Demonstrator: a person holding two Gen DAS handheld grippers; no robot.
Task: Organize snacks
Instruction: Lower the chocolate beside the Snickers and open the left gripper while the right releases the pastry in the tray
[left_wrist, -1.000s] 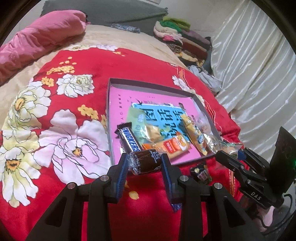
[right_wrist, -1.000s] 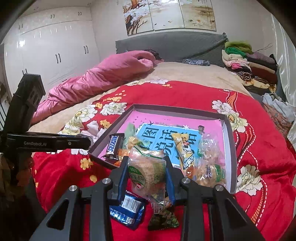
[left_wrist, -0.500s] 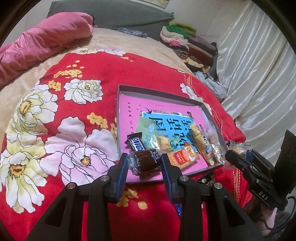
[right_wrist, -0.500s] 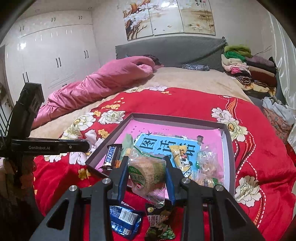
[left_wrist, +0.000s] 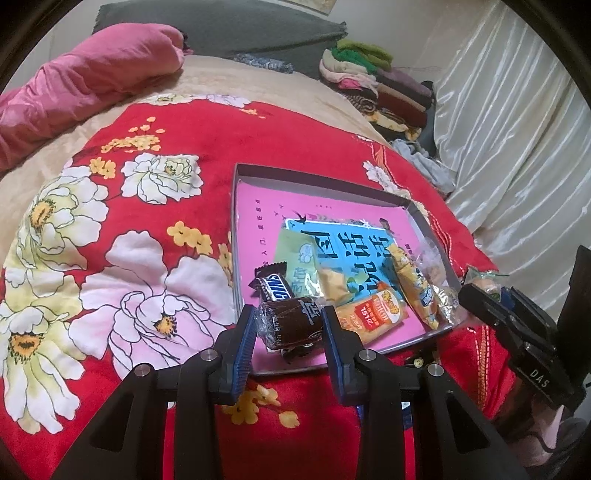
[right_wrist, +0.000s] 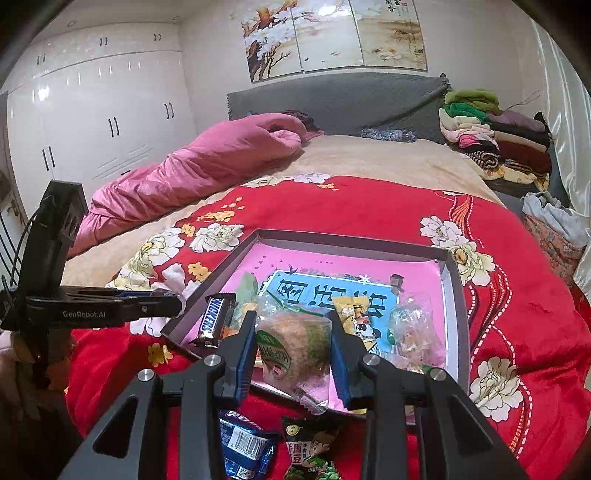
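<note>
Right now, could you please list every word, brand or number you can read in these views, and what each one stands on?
"SNICKERS": the chocolate bar in the tray.
"GenRobot.AI": the left gripper body.
"DAS": the right gripper body.
"1512", roughly: the orange packet.
Large Chinese characters on the blue sheet, the green bean packet and the brown cake wrapper: not reliably readable.
Blue packet barcode: too small.

Bed (right_wrist: 388, 162) under red floral blanket (right_wrist: 351, 210)
On the blanket: shallow grey box (right_wrist: 351, 242); just before its near edge, a blue packet (right_wrist: 245, 445) and a green cartoon packet (right_wrist: 312, 452); pink quilt (right_wrist: 192, 166) bunched far left
</note>
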